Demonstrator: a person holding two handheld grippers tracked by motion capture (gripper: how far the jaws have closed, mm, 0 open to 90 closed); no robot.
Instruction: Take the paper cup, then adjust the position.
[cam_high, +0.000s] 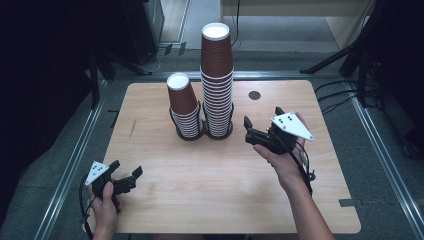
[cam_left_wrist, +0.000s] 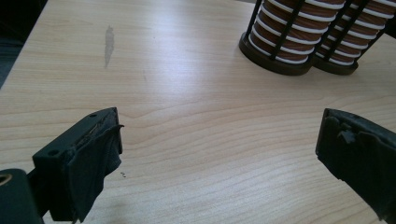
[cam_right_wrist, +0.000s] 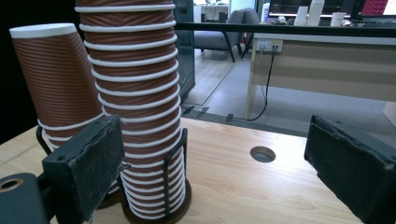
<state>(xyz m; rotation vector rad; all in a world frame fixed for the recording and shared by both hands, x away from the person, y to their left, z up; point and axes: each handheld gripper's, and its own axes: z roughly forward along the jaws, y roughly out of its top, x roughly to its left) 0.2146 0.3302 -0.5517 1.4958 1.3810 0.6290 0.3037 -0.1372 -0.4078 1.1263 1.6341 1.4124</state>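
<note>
Cup stacks (cam_high: 218, 85) stand between open-jawed grippers.

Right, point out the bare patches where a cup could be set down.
Bare wood lies between the left tongs and right tongs, in front of the cup stacks, and along the table's left side. It is crowded around the wire holder and the grommet hole.

A light wooden desk (cam_high: 225, 185) with rounded corners fills the middle of the high view. Near its upper centre stands a black wire cup holder (cam_high: 200, 134) with two rings, bearing a short stack of brown paper cups (cam_high: 183, 105) and, just to its right, a tall stack (cam_high: 218, 80). A round cable hole (cam_high: 254, 95) lies toward the upper right.
</note>
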